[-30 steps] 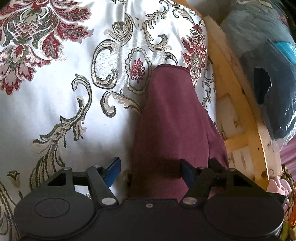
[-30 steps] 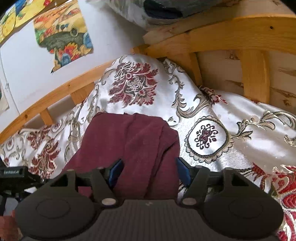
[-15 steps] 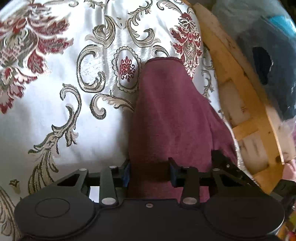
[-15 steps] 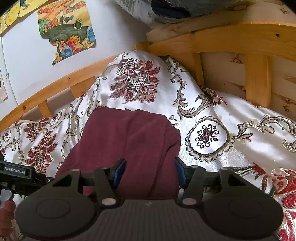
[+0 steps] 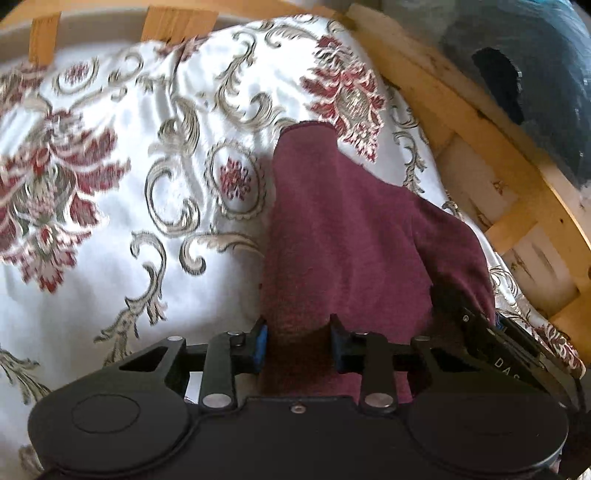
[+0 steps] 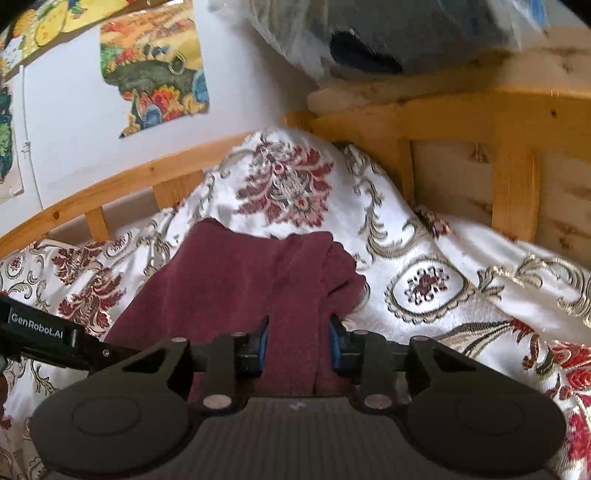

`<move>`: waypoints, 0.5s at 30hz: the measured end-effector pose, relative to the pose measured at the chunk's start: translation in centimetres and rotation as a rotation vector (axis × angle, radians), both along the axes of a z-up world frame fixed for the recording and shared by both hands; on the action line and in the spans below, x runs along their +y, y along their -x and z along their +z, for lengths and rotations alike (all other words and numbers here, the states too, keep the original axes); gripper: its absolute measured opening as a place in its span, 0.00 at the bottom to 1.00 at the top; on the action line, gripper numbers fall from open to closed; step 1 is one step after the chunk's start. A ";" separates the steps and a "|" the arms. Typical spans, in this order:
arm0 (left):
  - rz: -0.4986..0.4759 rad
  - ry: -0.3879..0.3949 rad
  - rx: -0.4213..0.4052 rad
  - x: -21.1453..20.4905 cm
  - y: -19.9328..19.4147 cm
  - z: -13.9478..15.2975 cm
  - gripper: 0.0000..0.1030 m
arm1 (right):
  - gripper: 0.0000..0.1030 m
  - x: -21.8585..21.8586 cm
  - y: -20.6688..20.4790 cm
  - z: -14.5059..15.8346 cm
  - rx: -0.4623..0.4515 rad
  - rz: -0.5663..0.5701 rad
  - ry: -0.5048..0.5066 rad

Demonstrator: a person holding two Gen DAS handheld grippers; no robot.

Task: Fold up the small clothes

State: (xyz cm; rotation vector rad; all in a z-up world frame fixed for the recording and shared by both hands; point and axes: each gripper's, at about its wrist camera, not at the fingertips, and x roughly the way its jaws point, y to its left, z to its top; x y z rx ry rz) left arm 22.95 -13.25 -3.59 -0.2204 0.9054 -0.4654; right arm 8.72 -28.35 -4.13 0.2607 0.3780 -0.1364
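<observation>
A small maroon garment [image 5: 343, 236] lies on a white bedcover with red and gold flowers [image 5: 110, 221]. My left gripper [image 5: 298, 341] is shut on the garment's near edge, with cloth bunched between its blue pads. My right gripper [image 6: 297, 343] is shut on the same maroon garment [image 6: 240, 280] at another edge. The right gripper's black body shows at the right of the left wrist view [image 5: 498, 350], beside the cloth. The left gripper's body shows at the left of the right wrist view [image 6: 40, 332]. The garment's far end rests on the bedcover.
A wooden bed frame [image 5: 480, 122] runs along the right. Its slatted rail [image 6: 480, 155] stands behind the bedcover. A plastic-wrapped dark bundle [image 6: 388, 33] sits on the frame. Colourful pictures [image 6: 155, 74] hang on the white wall.
Both grippers have closed from open onto the garment's near edges. Both views have lifted and pulled back a little, and the cloth has risen with them.
</observation>
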 end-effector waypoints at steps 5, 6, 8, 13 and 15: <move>-0.007 -0.046 -0.108 0.9 0.3 1.8 0.32 | 0.30 2.6 -0.2 1.2 -0.091 0.025 0.101; -0.004 -0.057 -0.139 1.1 0.3 2.2 0.32 | 0.30 3.3 -0.7 1.5 -0.115 0.033 0.135; 0.016 -0.075 -0.203 1.9 0.2 2.7 0.32 | 0.30 4.4 -2.1 2.1 -0.149 0.046 0.186; 0.102 -0.111 -0.312 3.9 -1.8 3.2 0.32 | 0.30 6.3 -6.6 2.9 -0.193 0.105 0.273; 0.133 -0.098 -0.312 4.7 -3.0 2.8 0.32 | 0.30 6.6 -8.4 2.5 -0.174 0.129 0.301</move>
